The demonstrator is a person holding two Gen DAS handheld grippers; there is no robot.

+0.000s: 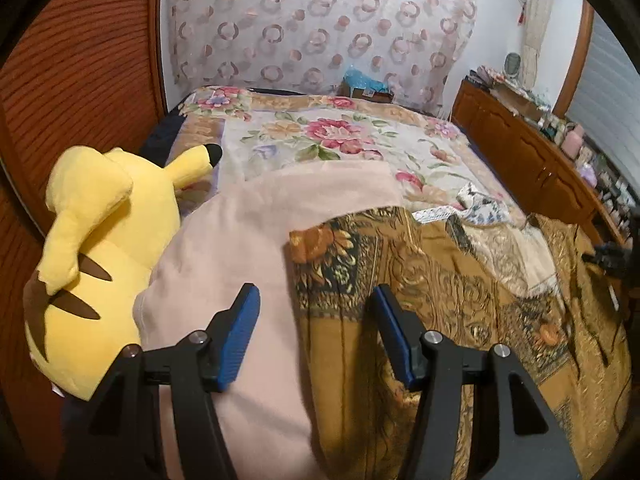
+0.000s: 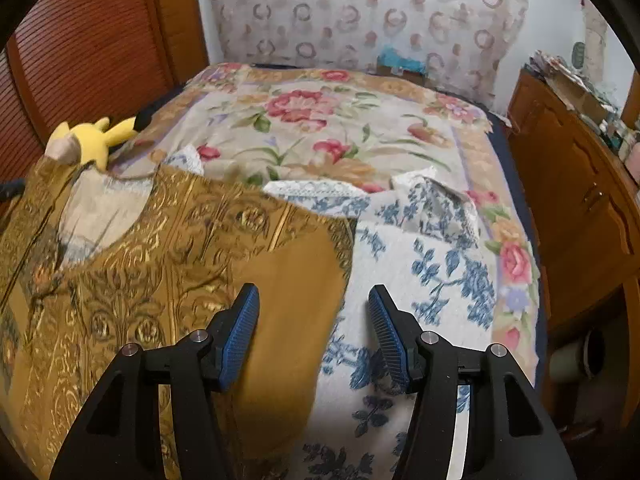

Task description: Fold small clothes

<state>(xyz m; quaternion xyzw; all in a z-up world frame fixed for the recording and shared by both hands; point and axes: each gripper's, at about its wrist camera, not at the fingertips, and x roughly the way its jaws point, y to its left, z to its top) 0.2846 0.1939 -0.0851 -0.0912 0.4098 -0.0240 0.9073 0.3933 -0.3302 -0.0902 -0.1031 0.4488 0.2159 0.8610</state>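
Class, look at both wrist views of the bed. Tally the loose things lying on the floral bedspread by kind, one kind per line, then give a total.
Plush toys: 1, the yellow plush.
Patterned cloths: 2, the gold brocade cloth and the blue-and-white floral cloth.
Plain cloths: 1, the pink cloth.
Total: 4

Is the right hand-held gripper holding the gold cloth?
No. The right hand-held gripper stands open over the gold cloth, whose edge runs under the gap, with neither pad touching it.
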